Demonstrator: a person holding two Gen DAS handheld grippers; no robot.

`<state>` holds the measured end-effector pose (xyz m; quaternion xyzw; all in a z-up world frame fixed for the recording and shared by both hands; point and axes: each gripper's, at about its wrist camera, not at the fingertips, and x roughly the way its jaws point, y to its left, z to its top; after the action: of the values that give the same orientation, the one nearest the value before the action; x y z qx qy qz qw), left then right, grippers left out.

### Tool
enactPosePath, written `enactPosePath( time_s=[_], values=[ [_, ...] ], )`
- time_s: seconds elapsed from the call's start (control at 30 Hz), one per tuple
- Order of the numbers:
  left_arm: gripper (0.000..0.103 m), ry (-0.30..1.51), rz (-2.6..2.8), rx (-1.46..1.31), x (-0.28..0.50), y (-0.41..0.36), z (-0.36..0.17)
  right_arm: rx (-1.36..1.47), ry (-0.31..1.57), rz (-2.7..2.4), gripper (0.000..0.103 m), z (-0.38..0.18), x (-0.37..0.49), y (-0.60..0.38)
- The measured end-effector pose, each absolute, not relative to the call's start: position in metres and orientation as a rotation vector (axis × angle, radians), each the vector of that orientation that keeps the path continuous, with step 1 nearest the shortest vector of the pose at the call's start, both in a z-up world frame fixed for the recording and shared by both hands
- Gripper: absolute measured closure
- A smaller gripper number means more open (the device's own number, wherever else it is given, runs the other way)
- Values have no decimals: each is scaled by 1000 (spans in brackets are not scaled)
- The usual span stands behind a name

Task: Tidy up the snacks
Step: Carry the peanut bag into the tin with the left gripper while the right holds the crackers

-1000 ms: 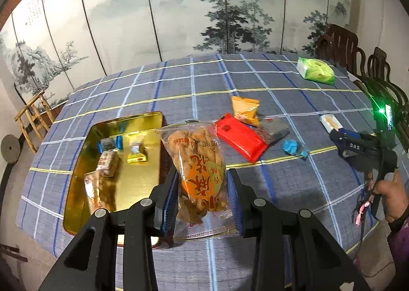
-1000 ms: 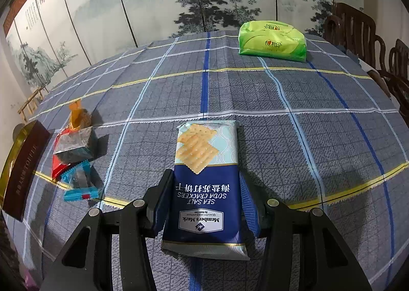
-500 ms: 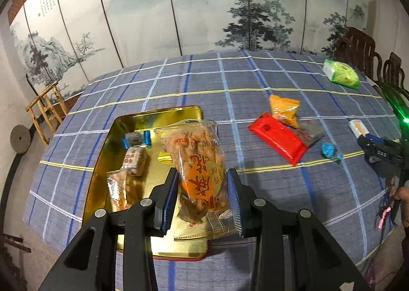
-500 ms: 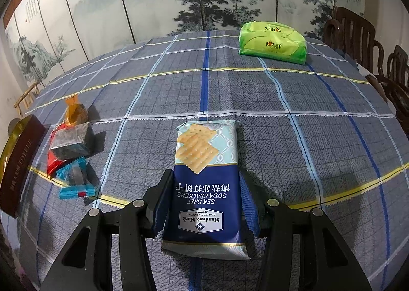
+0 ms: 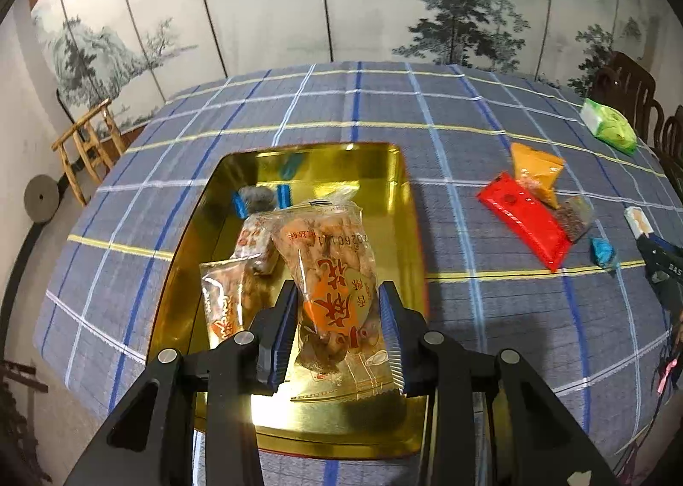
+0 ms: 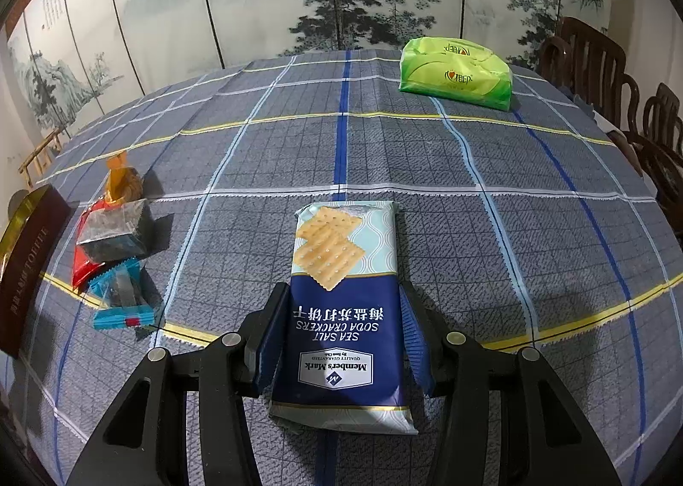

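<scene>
Gold tray (image 5: 410,204) interior: left view only

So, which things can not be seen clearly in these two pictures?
- Left wrist view: the gold tin has its near floor hidden by the fried-dough snack bag in the left gripper.
- Left wrist view: the right gripper is cut off by the edge.
- Right wrist view: the soda cracker pack hides the tablecloth under it.
- Right wrist view: the tin's inside is not visible.

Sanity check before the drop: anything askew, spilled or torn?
Nothing spilled or torn. Loose snacks lie piled: the grey packet rests on the red packet. The soda crackers sit between the right gripper fingers.
</scene>
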<state>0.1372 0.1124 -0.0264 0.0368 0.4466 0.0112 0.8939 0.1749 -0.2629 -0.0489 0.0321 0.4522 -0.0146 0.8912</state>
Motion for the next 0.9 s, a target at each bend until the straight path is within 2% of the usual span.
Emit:
enactPosePath(
  time_s=[0.9],
  values=[
    [69, 1027, 28, 30, 162, 140, -70, 61, 942, -40, 53, -49, 176, -260]
  ],
)
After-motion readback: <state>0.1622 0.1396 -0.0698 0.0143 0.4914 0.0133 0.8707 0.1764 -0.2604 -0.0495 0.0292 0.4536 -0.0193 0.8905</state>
